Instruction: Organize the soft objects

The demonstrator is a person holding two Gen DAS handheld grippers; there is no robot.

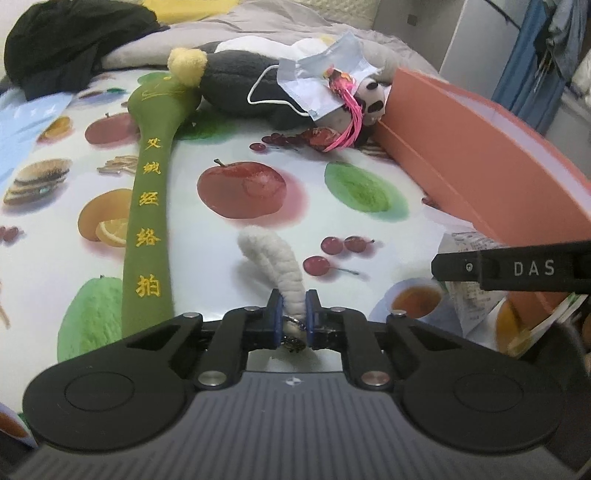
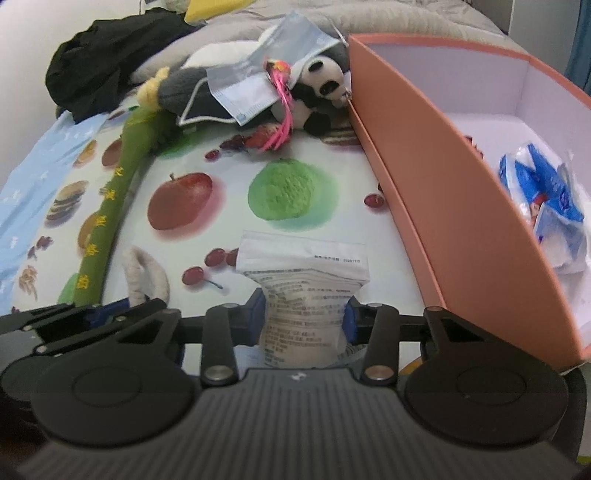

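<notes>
My left gripper [image 1: 294, 308] is shut on a white fuzzy loop [image 1: 275, 258] with a metal ring at its base, held over the fruit-print cloth [image 1: 240, 140]. My right gripper [image 2: 303, 314] is shut on a white printed soft pack [image 2: 303, 273], just left of the orange box [image 2: 443, 206]. The white loop [image 2: 146, 275] and the left gripper [image 2: 107, 310] show at lower left in the right wrist view. A long green plush stick [image 1: 149, 206], a grey plush [image 1: 236, 81], a blue face mask [image 1: 317, 74] and a panda toy [image 1: 371, 98] lie at the far side.
The orange box [image 1: 480, 155] stands on the right and holds blue-white packets [image 2: 546, 206]. A black garment [image 1: 74, 40] lies at the back left on grey bedding [image 1: 280, 22]. A pink tassel trinket [image 2: 282, 107] lies by the panda [image 2: 321, 96].
</notes>
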